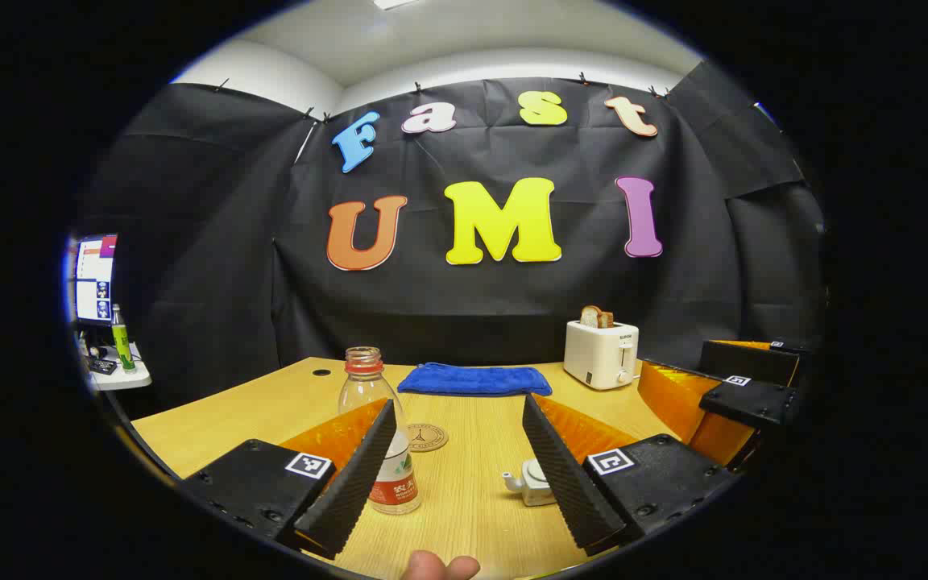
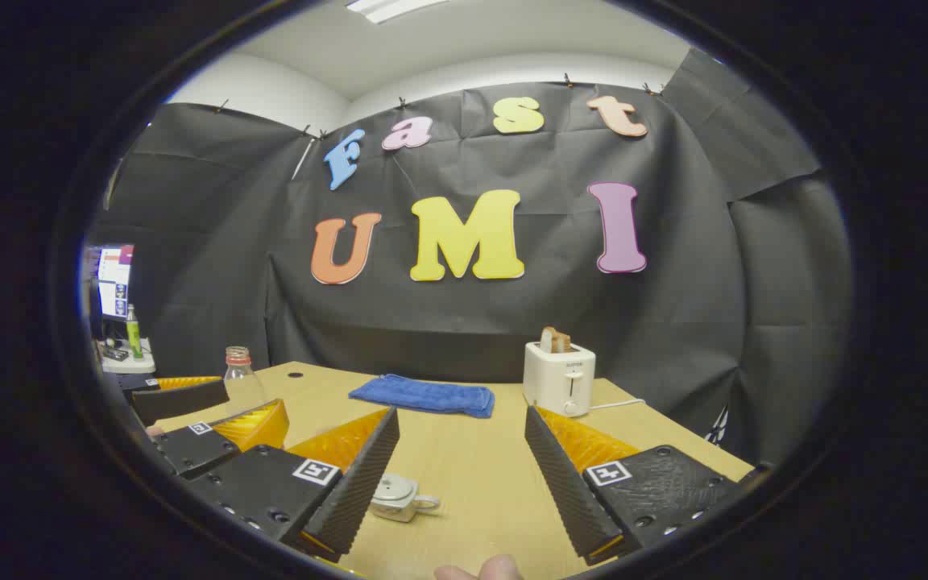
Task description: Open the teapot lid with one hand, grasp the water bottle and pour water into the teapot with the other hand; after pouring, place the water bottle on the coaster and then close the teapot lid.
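Both hand-held grippers agape, teapot (image 2: 394, 497) lidded, bottle (image 1: 375, 435) uncapped

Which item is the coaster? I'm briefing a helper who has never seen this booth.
Start at the wooden table and find the folded blue towel at its far edge. Just in front of the towel, beside the uncapped water bottle, lies the coaster. It is the one flat brown disc, lower than everything nearby.

Black cloth (image 1: 512, 306) drapes the walls behind a wooden counter (image 1: 472, 483), under a white ceiling (image 1: 464, 36) with a light (image 2: 387, 8).
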`<state>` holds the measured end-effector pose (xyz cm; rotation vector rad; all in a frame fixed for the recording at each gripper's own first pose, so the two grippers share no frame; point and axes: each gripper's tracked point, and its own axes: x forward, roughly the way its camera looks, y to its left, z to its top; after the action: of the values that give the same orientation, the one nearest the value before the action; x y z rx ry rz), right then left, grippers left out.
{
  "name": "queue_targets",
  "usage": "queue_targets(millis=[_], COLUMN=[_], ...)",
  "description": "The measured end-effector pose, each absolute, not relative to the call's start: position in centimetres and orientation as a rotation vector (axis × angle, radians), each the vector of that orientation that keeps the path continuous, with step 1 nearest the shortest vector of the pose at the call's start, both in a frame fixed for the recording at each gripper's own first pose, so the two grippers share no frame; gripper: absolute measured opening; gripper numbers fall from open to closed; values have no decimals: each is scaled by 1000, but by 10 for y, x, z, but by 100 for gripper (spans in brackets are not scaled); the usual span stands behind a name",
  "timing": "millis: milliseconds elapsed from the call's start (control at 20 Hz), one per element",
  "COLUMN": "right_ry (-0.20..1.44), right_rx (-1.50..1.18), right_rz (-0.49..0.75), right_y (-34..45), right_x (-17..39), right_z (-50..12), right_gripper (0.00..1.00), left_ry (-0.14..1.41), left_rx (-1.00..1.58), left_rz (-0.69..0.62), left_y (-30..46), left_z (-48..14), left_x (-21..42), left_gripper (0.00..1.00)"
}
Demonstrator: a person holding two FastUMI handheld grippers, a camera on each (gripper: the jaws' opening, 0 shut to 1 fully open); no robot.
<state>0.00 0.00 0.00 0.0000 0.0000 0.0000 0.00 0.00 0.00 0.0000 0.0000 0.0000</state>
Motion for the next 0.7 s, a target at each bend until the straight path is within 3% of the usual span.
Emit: queue_targets(millis=[700], right_ry=[13], right_rx=[7], right_rz=[12], right_y=[2], right_x=[3], right_z=[-5], right_gripper=[97], left_ry=[5], left_rx=[14], left_rz=[-5], left_y=[-4], left_z=[-4], left_x=[2], left_gripper=[99])
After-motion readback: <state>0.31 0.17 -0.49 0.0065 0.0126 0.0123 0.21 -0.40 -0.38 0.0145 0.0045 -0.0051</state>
